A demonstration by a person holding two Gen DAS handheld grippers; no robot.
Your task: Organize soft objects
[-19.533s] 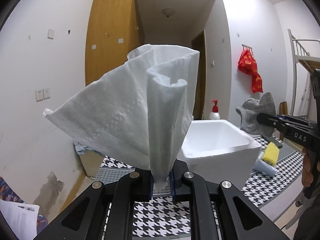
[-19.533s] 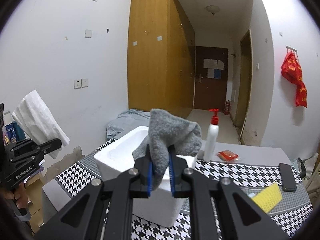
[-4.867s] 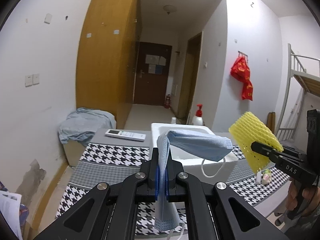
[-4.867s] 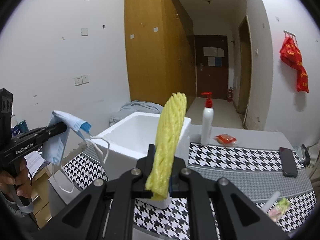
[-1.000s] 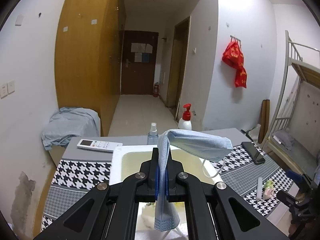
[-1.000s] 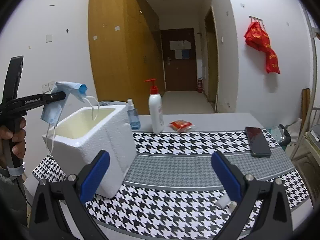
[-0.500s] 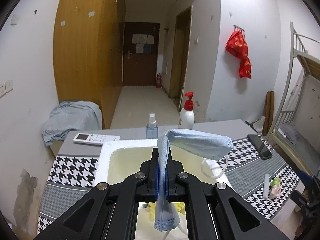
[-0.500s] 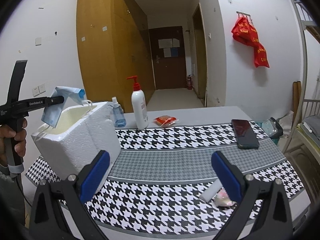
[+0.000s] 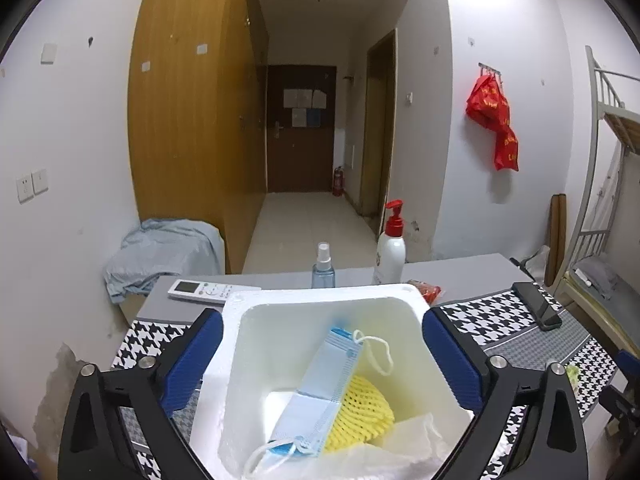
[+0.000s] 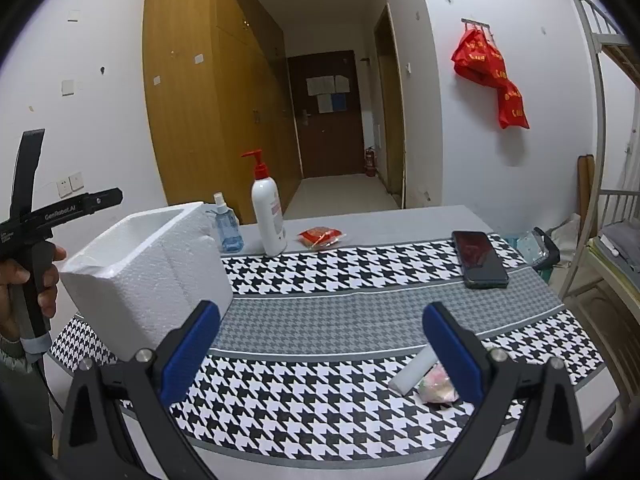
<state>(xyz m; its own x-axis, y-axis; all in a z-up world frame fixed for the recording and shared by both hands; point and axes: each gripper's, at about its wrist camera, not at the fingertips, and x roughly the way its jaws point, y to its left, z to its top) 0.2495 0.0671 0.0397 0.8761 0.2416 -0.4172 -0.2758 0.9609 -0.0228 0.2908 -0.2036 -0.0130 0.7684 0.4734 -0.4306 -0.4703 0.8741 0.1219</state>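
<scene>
Foam box [image 9: 400,300]: holds face mask [image 9: 320,384], long axis diagonal, over yellow foam net [image 9: 360,412]. Left gripper [image 9: 320,356] above box, jaws opening, nothing between. White foam tube [image 10: 412,368] right of box, nearer right gripper [image 10: 320,356], jaws wide, empty.

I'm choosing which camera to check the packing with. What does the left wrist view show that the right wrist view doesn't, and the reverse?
Only the left wrist view looks into the foam box: a blue face mask lies on a yellow foam net, with white tissue beside them. It also shows a remote control. Its own left gripper is opening, with nothing between its fingers.

Only the right wrist view shows the box from outside, a white foam tube on the tablecloth, and the open right gripper.

Both show the box, pump bottle, spray bottle and phone.
</scene>
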